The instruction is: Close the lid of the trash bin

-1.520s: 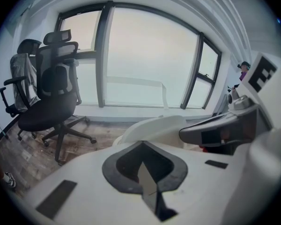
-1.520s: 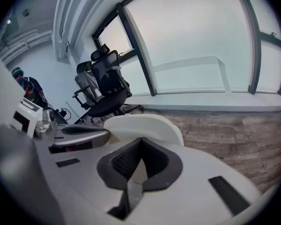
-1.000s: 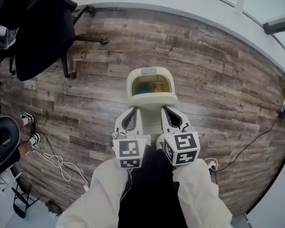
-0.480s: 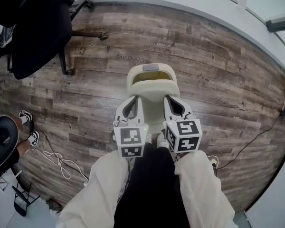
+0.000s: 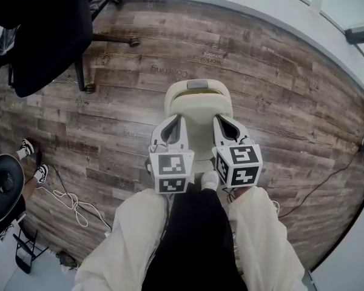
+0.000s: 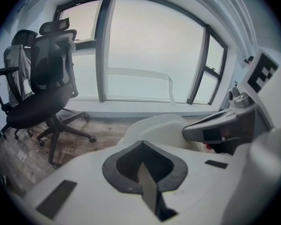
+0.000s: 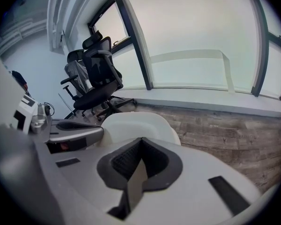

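A cream trash bin (image 5: 198,103) stands on the wood floor right in front of me. Its lid (image 5: 199,117) is almost down, with only a thin dark slit (image 5: 194,94) left under the far edge by the grey tab (image 5: 197,84). My left gripper (image 5: 175,122) and right gripper (image 5: 222,122) lie side by side on top of the lid, both shut with nothing held. The left gripper view shows the lid (image 6: 154,124) just beyond the left gripper (image 6: 142,143), and the right gripper's body (image 6: 215,129) beside it. In the right gripper view the lid (image 7: 138,125) curves away past the right gripper (image 7: 141,140).
A black office chair (image 5: 48,35) stands at the far left. A black stool (image 5: 3,187), someone's shoes (image 5: 31,160) and a loose white cable (image 5: 73,205) lie on the floor at the left. A dark cable (image 5: 327,174) runs at the right. A window wall (image 6: 150,55) is behind the bin.
The lid has swung down from open, with the bin's inside showing, to almost shut. Both grippers have moved forward and down with it on top of the lid.
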`<state>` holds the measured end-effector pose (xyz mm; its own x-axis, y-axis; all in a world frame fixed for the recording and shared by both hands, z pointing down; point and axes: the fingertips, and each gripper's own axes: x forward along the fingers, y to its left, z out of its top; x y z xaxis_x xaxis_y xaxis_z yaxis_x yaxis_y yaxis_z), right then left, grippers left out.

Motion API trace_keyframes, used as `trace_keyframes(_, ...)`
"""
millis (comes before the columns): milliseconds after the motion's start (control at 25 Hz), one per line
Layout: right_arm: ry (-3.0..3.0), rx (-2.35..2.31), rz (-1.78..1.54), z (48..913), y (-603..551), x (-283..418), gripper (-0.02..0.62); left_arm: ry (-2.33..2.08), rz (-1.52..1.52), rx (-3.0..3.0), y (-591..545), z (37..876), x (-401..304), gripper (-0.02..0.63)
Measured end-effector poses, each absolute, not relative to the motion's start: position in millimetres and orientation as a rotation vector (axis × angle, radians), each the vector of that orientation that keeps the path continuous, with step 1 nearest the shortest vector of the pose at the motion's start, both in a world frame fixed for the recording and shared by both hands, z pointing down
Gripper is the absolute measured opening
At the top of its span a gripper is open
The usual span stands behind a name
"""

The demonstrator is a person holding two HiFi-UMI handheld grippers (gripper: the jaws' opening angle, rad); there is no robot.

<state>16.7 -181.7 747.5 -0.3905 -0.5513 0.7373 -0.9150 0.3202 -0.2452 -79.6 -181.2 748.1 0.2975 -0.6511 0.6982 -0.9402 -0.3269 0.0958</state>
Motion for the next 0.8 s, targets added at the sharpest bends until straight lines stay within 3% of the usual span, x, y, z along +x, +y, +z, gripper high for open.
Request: trace_keyframes(800,-2.028,1.241,0.916,792,-197,15,0.023,-1.385,0.806,2.025,-197,792,-80,0.005)
